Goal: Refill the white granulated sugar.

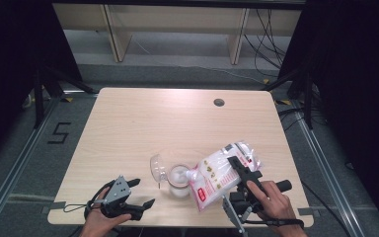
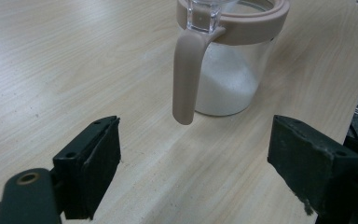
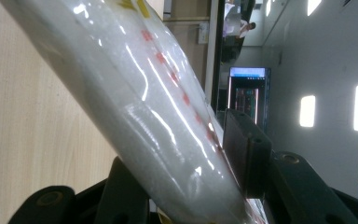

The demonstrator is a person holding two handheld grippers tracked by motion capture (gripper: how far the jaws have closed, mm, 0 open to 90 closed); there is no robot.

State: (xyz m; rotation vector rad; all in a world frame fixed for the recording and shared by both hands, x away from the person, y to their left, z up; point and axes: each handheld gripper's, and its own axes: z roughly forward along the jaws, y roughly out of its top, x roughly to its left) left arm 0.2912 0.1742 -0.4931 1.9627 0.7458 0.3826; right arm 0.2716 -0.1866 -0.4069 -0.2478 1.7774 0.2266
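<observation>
Left hand-held gripper [image 1: 139,192] sits at the near edge of the desk [image 1: 128,128], at about seven o'clock on its surface, held by the person's left hand [image 1: 101,217]. Jaws spread wide, nothing between them. In the left gripper view the jar's beige handle [image 2: 189,74] hangs straight ahead of the open jaws, slightly left of their centre line — a short reach away, not touching.

Right hand-held gripper [image 1: 239,170] is at about five o'clock on the desk, in the right hand [image 1: 271,200]. It is pinching the clear plastic bag of white granules [image 1: 219,175] near its upper end; the right gripper view shows the bag [image 3: 135,107] pressed between the two black jaws. The bag's long axis runs from about one o'clock down to seven o'clock in the high view, and its left edge lies against the mouth of the jar.

Glass jar [image 1: 179,180] stands upright near the desk's front centre, between the two grippers, with a beige rim [image 2: 256,23] and white granules already lying in its lower part. Its clear hinged lid [image 1: 158,168] is swung open toward nine o'clock.

Judgement: pouring is in hand; the right gripper carries the load, and the left is the one free to steady the jar, which lies at two o'clock from it.

Markings: red and yellow print on the bag — not legible. A black "5" [image 1: 59,133] is marked on the floor at nine o'clock.
</observation>
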